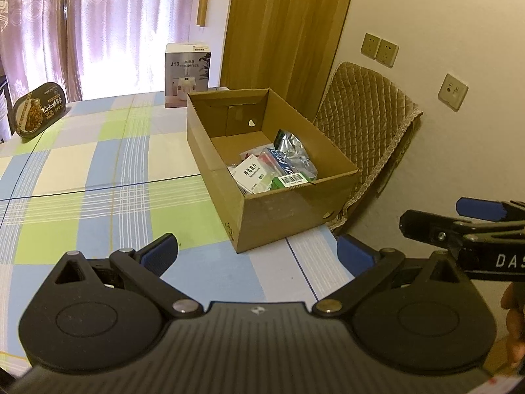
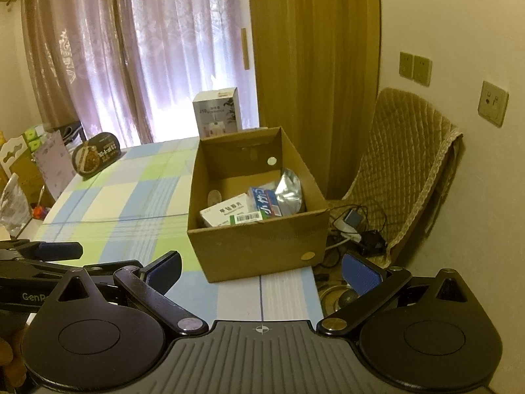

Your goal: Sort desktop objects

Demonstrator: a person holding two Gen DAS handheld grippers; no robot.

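While both grippers, left and right, hang with jaws wide open and empty, the box sits at the table edge. A bump could push it off, spilling the packs inside.

Quilted chair, wall sockets, curtains

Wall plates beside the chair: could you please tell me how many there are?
3. Two outlet plates sit side by side above the quilted chair; a third plate is lower, to their right. Others may lie outside the frame.
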